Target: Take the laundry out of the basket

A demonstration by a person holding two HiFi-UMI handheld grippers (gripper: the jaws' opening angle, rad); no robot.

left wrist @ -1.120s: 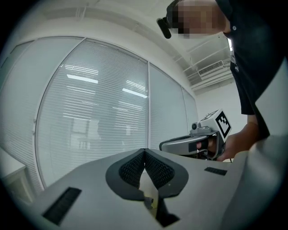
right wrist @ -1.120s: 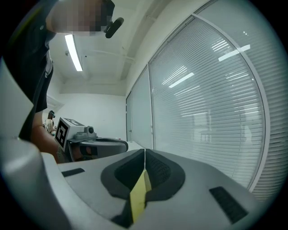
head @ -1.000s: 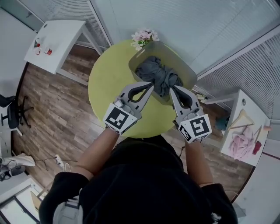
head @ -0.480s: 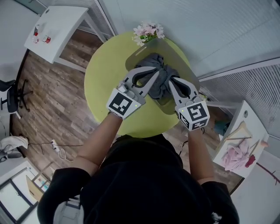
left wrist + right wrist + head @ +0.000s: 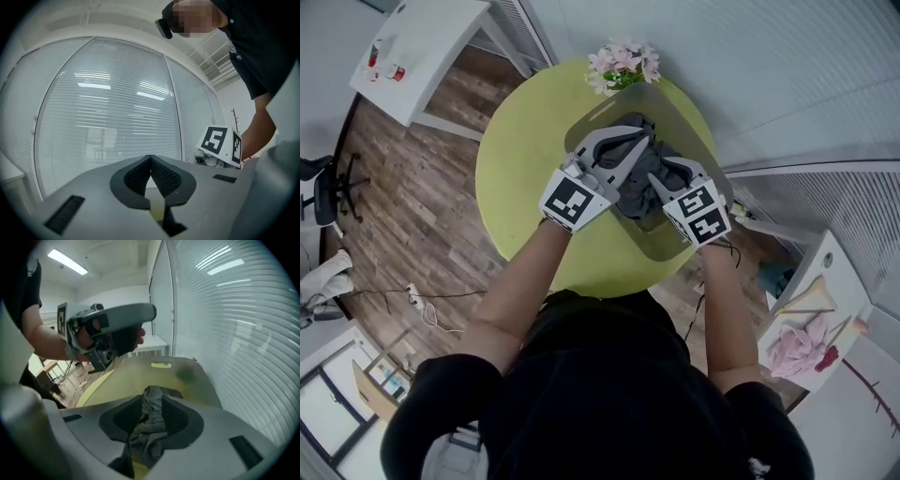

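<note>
A heap of dark grey laundry [image 5: 639, 183] lies in a translucent grey basket [image 5: 694, 122] on the round yellow-green table [image 5: 525, 159]. My left gripper [image 5: 642, 141] is over the heap's far left side. In the left gripper view its jaws [image 5: 150, 159] are shut and empty, pointing up at the blinds. My right gripper [image 5: 656, 178] reaches into the heap from the right. Its jaws [image 5: 152, 401] are opening, and a bunch of grey cloth [image 5: 150, 420] stands between them. The basket's wall [image 5: 187, 376] rises beyond.
A pot of pink flowers [image 5: 623, 64] stands on the table's far edge behind the basket. A white side table [image 5: 422, 47] is at the far left. Another table with pink cloth [image 5: 797, 347] is at the right. An office chair [image 5: 328, 187] and cables lie on the wooden floor.
Both grippers have moved forward from the basket's near rim to right over the laundry. The right one has dipped into the heap.
</note>
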